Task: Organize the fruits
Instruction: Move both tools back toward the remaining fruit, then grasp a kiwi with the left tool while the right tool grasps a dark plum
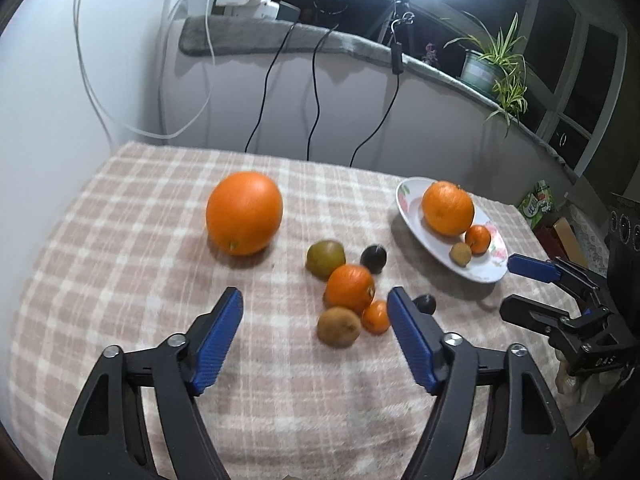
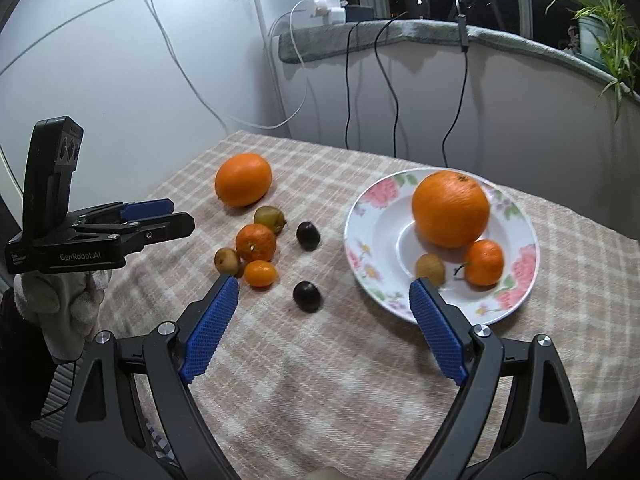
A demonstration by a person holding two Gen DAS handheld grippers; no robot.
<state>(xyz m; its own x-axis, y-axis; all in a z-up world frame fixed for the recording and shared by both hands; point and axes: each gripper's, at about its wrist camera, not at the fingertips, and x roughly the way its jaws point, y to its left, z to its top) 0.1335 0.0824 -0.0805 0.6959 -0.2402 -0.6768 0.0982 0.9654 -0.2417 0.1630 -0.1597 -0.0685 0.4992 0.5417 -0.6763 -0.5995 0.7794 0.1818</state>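
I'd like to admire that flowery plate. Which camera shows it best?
The right wrist view: the floral plate sits close and nearly whole, its pink flowers clear around the rim, with only the near edge behind a fingertip. The left wrist view shows the plate far off to the right, foreshortened, its pattern barely readable.
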